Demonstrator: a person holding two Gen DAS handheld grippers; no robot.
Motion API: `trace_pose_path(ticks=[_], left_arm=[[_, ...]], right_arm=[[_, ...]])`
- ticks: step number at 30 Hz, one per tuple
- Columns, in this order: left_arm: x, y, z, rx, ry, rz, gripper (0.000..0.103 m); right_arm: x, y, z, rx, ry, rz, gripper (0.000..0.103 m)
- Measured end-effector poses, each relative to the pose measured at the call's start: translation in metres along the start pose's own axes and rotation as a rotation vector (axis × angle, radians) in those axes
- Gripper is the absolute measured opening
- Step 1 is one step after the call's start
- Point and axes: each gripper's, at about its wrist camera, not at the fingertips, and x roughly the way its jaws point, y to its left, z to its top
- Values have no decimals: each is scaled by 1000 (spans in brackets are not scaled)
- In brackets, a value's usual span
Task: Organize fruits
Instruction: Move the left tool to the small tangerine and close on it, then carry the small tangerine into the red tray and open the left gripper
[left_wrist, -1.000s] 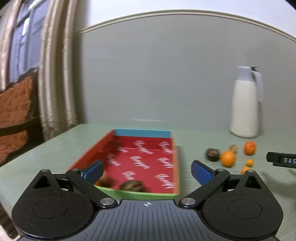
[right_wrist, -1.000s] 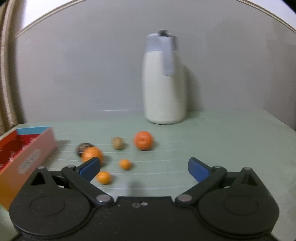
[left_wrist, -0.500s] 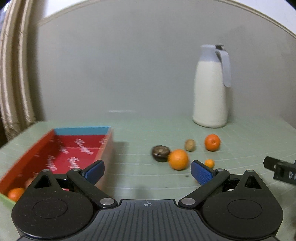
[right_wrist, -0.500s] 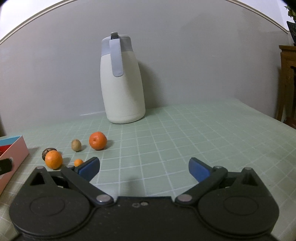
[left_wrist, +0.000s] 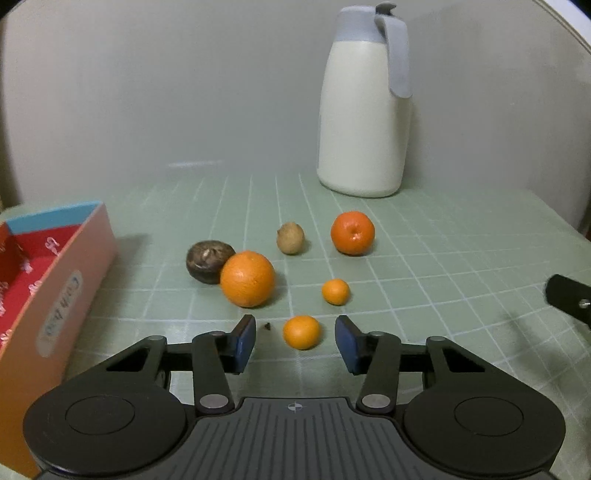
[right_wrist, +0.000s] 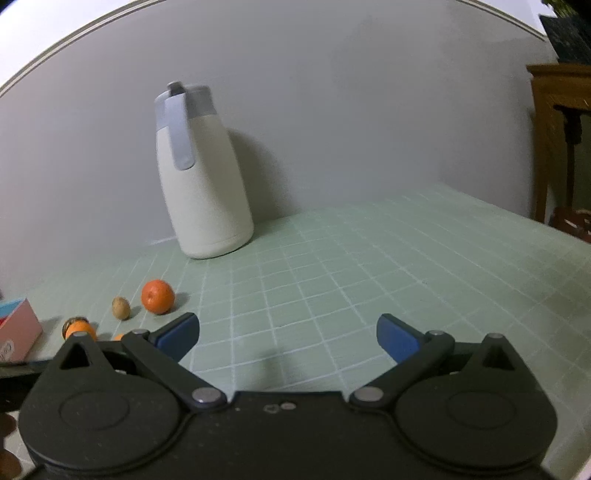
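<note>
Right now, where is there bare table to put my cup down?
The green table is bare right of the white jug, out to the wooden cabinet. It is crowded left of there: fruits cluster between the jug and the red box, with the small orange between the left tongs.

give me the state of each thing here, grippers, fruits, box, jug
left gripper: open, straddling the nearest small orange, no contact visible
right gripper: open, empty
big orange: on the table, against the dark fruit
box: open-topped
jug: upright, lid on
</note>
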Motion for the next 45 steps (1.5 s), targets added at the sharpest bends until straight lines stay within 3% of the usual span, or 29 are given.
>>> trace_pose_path(ticks=[2, 3, 8, 17, 24, 34, 45], left_arm=[[4, -3, 0, 3, 8, -4, 45], [6, -4, -1, 4, 10, -6, 35], [7, -4, -1, 8, 4, 2, 23], [-3, 2, -1, -6, -20, -4, 23], [-31, 17, 6, -19, -87, 21, 23], [-72, 77, 9, -70, -180, 184, 23], [-74, 166, -4, -189, -131, 377, 23]], right_arm=[[0, -5, 1, 16, -2, -3, 103], [0, -6, 2, 22, -4, -4, 103], [-1, -10, 1, 42, -8, -3, 103], [-2, -8, 1, 27, -10, 7, 103], [0, -3, 1, 22, -11, 16, 103], [-2, 21, -3, -27, -15, 58, 103], [-2, 54, -11, -92, -5, 109, 103]])
